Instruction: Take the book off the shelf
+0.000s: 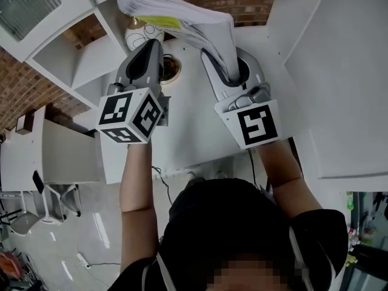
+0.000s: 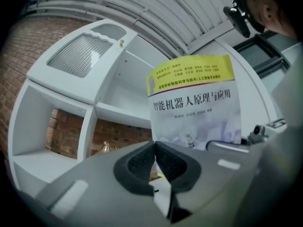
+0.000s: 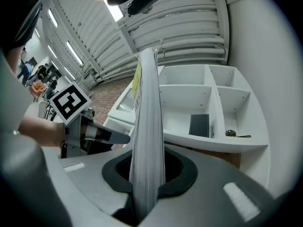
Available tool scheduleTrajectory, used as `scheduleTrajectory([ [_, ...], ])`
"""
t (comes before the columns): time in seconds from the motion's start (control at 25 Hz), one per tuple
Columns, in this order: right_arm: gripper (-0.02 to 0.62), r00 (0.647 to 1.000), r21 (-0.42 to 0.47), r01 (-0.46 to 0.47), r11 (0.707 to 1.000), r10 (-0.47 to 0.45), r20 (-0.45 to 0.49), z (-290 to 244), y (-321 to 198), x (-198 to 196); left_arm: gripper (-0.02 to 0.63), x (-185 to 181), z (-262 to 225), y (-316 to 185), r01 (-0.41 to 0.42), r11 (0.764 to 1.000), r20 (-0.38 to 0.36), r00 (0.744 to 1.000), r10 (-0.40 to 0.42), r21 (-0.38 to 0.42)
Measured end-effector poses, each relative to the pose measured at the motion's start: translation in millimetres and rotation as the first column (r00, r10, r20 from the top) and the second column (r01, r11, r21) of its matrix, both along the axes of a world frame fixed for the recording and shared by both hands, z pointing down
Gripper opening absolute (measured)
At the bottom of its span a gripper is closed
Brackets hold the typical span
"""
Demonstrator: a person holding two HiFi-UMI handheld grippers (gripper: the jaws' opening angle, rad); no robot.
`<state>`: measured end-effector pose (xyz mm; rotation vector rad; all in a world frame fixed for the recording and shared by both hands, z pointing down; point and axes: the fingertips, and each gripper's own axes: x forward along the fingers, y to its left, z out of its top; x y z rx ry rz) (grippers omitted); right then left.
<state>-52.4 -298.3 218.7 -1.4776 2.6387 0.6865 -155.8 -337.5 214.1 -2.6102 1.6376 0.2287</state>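
I see the book (image 1: 182, 23) standing between the jaws of my right gripper (image 1: 233, 73), my left gripper (image 1: 150, 53) just beside it on the left, and the shelf (image 1: 73, 62) ahead, a vase (image 1: 140, 34) in its compartment.

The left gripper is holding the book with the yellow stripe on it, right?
No, it's the right gripper that holds the book. The right gripper view shows the pages pinched between its jaws. The left gripper is shut with nothing in it.
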Motion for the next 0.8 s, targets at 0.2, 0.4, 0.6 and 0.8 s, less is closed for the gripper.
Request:
scheduleTrajectory([
  [0.2,0.067,1.000,-0.052,0.023,0.998,-0.024,-0.012,26,2,-3,0.009,-3,23,11,0.004,1.000,-0.025,1.000,-0.004,-0.021],
  [0.4,0.067,0.999,-0.104,0.053,0.993,-0.054,-0.006,50,5,-9,0.009,-4,50,21,0.030,0.999,0.011,1.000,-0.029,-0.038],
  [0.6,0.067,0.996,-0.141,0.082,0.987,-0.084,-0.012,70,10,-16,0.009,-4,75,29,0.038,0.996,-0.001,0.999,-0.038,-0.078],
  [0.8,0.067,0.995,-0.174,0.088,0.981,-0.095,-0.036,89,17,-22,0.009,-10,99,34,0.037,0.991,-0.014,0.999,-0.040,-0.128],
])
